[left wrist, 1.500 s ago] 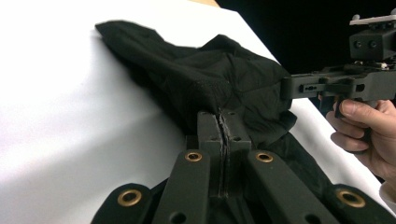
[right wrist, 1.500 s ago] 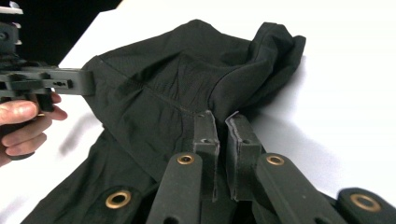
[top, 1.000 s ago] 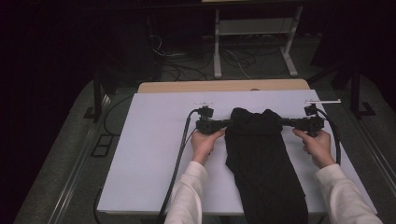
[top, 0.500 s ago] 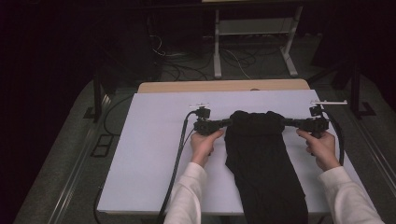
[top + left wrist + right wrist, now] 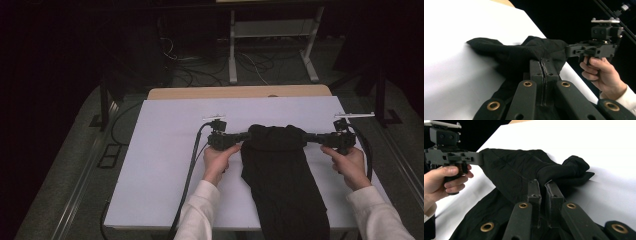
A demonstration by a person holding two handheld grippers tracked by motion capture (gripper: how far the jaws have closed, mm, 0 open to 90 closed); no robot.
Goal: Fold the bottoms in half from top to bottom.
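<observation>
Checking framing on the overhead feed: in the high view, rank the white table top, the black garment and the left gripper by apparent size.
1. white table top
2. black garment
3. left gripper, clearly smallest, shut on the garment's far edge.

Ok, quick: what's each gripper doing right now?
Left gripper: shut on the black garment, at its left top edge.
Right gripper: shut on the same garment, at its right top edge.

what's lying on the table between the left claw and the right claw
In the high view, a black garment spans the gap; the left claw and right claw each pinch its far edge.
</observation>
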